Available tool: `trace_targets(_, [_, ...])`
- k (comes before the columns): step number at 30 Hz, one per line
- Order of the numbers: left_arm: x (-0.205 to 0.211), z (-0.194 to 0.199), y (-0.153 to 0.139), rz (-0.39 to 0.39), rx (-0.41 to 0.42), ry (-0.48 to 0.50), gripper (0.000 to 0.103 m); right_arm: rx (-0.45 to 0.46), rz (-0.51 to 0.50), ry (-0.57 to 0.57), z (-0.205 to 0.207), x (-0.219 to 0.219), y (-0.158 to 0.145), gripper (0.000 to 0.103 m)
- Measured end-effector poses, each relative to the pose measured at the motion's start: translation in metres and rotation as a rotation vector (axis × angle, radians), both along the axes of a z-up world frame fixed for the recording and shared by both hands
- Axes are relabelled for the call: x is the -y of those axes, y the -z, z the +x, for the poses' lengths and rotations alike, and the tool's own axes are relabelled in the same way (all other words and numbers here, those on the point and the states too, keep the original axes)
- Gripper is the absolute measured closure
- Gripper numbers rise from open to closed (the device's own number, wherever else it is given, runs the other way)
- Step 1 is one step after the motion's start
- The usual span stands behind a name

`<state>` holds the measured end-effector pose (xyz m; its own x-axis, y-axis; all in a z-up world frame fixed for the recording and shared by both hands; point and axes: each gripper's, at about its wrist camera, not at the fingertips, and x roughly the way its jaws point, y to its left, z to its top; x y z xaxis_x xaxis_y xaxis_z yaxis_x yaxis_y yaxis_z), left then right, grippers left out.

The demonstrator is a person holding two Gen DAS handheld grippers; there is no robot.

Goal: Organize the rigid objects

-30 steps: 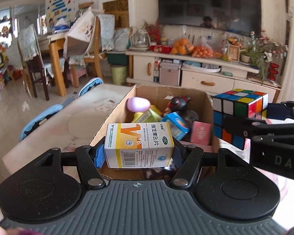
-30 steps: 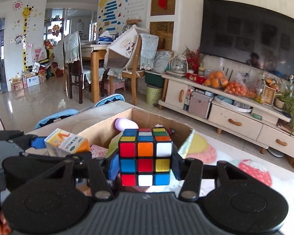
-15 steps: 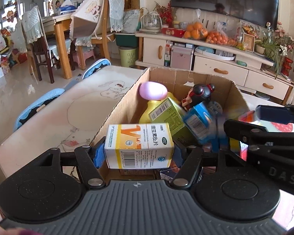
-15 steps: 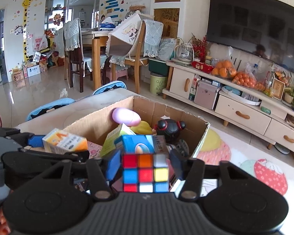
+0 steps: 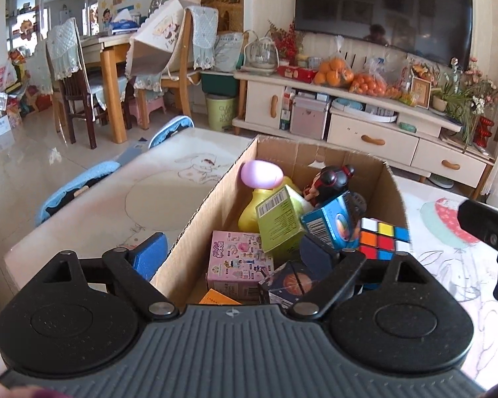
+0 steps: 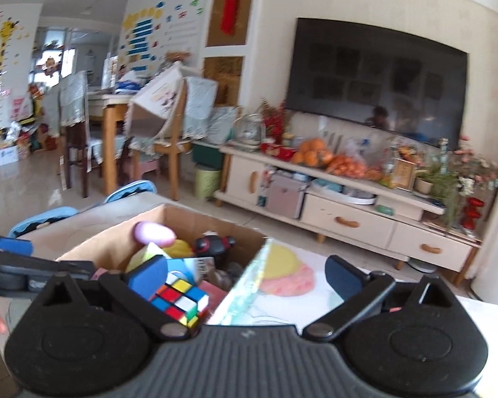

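Note:
An open cardboard box point(image 5: 215, 195) on the table holds several toys and cartons. My left gripper point(image 5: 234, 253) hangs over its near end, jaws opening wide, with nothing pressed between the pads. Only an orange corner of the orange-and-white medicine box point(image 5: 215, 298) shows, low in the box beneath it. The Rubik's cube point(image 5: 381, 238) lies tilted against the box's right wall. In the right wrist view my right gripper point(image 6: 245, 275) is also opening, and the cube point(image 6: 179, 301) lies free below its left pad, apart from both pads.
Inside the box are a purple egg point(image 5: 262, 174), a green carton point(image 5: 279, 219), a blue carton point(image 5: 332, 222), a pink box point(image 5: 239, 258) and a doll point(image 5: 332, 179). The table point(image 5: 149, 199) has a cartoon-print cover. Blue chairs point(image 5: 79, 182) stand on the left, a TV cabinet point(image 5: 365, 132) behind.
Both grippers went from shut to wide open. The medicine box left the left gripper and the Rubik's cube left the right one; both now lie in the cardboard box.

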<state>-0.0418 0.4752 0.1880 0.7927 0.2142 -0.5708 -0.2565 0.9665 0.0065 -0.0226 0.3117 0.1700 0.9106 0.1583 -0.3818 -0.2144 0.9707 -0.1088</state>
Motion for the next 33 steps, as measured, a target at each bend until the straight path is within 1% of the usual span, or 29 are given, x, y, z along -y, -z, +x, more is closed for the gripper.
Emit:
trace_targets(5, [0.009, -0.024, -0.011, -0.025, 0.024, 0.006, 0.0, -0.021, 0.057, 0.068, -0.016, 0.012, -0.003, 0.001])
trace_targets(8, [0.019, -0.038, -0.017, -0.02, 0.039, 0.019, 0.0, -0.029, 0.075, 0.081, -0.028, 0.016, -0.003, 0.001])
trace_targets(16, [0.049, -0.075, -0.029, 0.019, 0.063, 0.08, 0.0, -0.021, 0.072, 0.092, -0.06, 0.02, -0.008, 0.001])
trace_targets(24, [0.067, -0.107, -0.039, 0.05, 0.098, 0.098, 0.0, -0.002, 0.074, 0.108, -0.089, 0.03, -0.015, 0.001])
trace_targets(33, [0.075, -0.12, -0.042, 0.055, 0.121, 0.106, 0.0, 0.018, 0.06, 0.091, -0.119, 0.027, -0.015, 0.001])
